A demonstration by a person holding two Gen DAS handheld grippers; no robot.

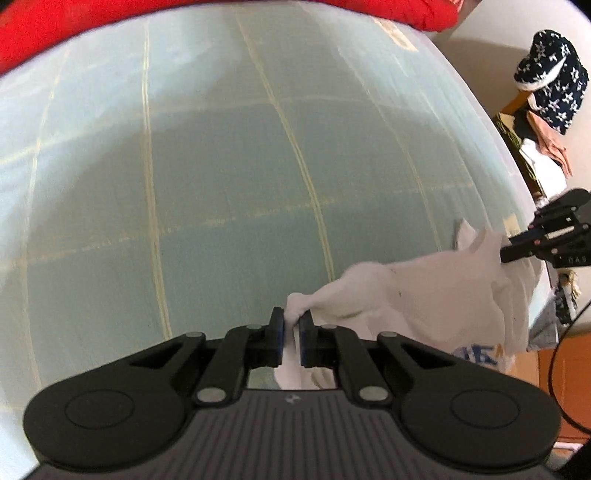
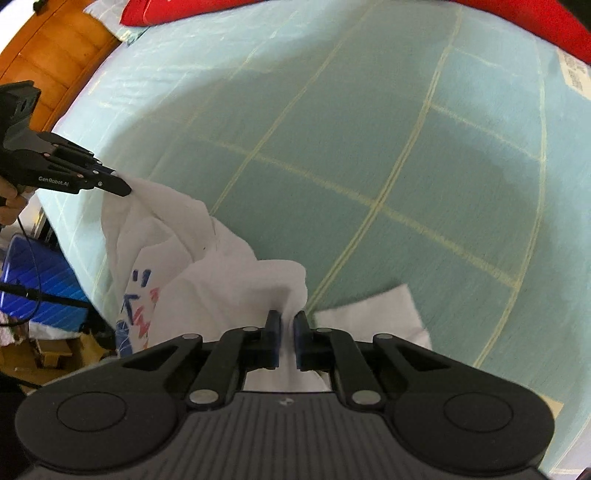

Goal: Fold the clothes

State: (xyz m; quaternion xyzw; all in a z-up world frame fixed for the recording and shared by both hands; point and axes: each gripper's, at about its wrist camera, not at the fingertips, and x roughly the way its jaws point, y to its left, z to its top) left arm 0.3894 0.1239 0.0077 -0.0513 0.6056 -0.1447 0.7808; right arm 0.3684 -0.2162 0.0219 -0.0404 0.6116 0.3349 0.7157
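While a pale green bed sheet [image 1: 221, 184] crossed by thin yellow lines fills most of both views, a white T-shirt [image 1: 424, 295] hangs stretched between the two grippers near the bed's edge. Its cloth is crumpled and bunched, sagging in folds between the two held points, and a blue and red print shows on the part that droops over the side of the bed. One flap of it lies flat on the sheet just beside the right gripper [image 2: 287, 325].

Both grippers are clenched on the shirt. The left gripper [image 1: 291, 325] pinches a twisted bunch of white cloth between its blue pads, and the right gripper pinches another fold of the same shirt in the same way. Each one shows in the other's camera with its tips buried in the fabric.

A red blanket [image 1: 184, 22] lies along the far edge of the bed. Past the bed's side, a wooden headboard [image 2: 48, 55] stands at one corner, a blue suitcase [image 2: 33, 280] sits on the floor below the left gripper, and a dark star-patterned garment [image 1: 554, 81] tops a heap of other clothes off to the side.
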